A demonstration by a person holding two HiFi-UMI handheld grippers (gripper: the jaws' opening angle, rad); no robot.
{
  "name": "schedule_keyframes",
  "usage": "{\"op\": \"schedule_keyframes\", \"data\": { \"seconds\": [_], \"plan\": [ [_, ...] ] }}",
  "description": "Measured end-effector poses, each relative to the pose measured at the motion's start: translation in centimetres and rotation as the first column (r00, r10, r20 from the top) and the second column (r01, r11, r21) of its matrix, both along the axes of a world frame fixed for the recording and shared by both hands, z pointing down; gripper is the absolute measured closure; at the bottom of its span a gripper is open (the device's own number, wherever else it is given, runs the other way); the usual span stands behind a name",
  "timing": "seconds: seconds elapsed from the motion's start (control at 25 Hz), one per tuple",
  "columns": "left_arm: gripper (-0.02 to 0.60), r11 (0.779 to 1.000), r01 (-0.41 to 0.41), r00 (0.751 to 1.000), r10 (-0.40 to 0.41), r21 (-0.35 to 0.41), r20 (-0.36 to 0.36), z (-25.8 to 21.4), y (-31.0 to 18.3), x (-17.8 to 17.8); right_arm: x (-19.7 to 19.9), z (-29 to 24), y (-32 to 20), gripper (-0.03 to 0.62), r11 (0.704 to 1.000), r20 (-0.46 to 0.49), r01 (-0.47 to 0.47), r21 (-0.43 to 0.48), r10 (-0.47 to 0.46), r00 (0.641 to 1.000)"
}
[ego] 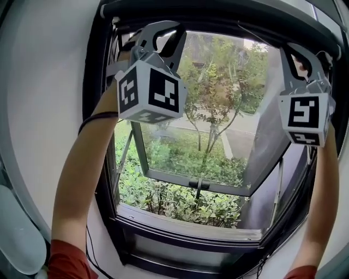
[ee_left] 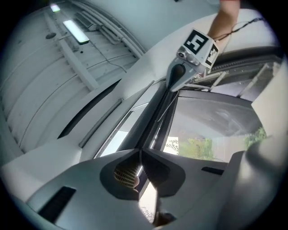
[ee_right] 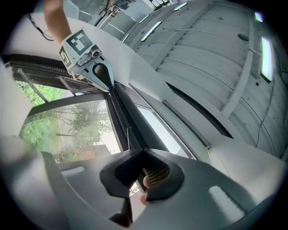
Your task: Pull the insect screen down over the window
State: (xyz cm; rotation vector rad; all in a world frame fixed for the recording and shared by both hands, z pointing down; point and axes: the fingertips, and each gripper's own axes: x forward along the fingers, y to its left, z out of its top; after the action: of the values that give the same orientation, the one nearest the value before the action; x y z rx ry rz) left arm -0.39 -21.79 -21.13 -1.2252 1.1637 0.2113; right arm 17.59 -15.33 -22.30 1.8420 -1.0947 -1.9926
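Since shut and empty at top left, open left tongs [ego: 163,27] first; grip dark bar [ego: 218,12] across window [ego: 188,226] top, screen apparently rolled inside: probably light, limp mesh, stiff rail; same for shut, empty right tongs [ego: 294,54].

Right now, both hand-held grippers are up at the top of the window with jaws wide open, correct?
No: the jaws are shut, as both gripper views show. The left hand-held gripper and right hand-held gripper are up at the top of the window.
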Motion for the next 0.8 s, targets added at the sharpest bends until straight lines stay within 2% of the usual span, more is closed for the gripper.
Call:
{"op": "schedule_keyframes", "data": {
  "seconds": [0.08, 0.2, 0.36, 0.48, 0.64, 0.8],
  "plan": [
    [0.574, 0.995, 0.096, 0.994, -0.097, 0.023, 0.044, -0.5, -0.7, 0.3, -0.1, -0.6, -0.4, 0.573, 0.999, -0.037, -0.049, -0.015, 0.048, 0.998],
    [0.543, 0.982, 0.187, 0.978, -0.188, 0.015, 0.094, -1.3, -1.7, 0.7, -0.1, -1.5, -1.2, 0.551, 0.990, -0.073, -0.123, -0.067, 0.118, 0.990],
    [0.512, 0.967, 0.252, 0.959, -0.246, -0.027, 0.143, -2.2, -2.6, 0.6, 0.3, -2.0, -2.6, 0.520, 0.958, -0.133, -0.240, -0.156, 0.221, 0.966],
    [0.490, 0.951, 0.308, 0.935, -0.296, -0.032, 0.194, -2.5, -3.0, 0.8, 0.7, -2.6, -3.1, 0.470, 0.929, -0.156, -0.303, -0.212, 0.274, 0.949],
    [0.456, 0.927, 0.372, 0.898, -0.345, -0.053, 0.272, -2.3, -4.5, 1.5, 1.6, -2.6, -4.0, 0.446, 0.902, -0.168, -0.346, -0.260, 0.310, 0.936],
    [0.449, 0.919, 0.389, 0.891, -0.356, -0.071, 0.282, -2.5, -5.2, 1.5, 2.2, -2.9, -4.6, 0.445, 0.893, -0.181, -0.371, -0.254, 0.333, 0.926]
  ]
}}
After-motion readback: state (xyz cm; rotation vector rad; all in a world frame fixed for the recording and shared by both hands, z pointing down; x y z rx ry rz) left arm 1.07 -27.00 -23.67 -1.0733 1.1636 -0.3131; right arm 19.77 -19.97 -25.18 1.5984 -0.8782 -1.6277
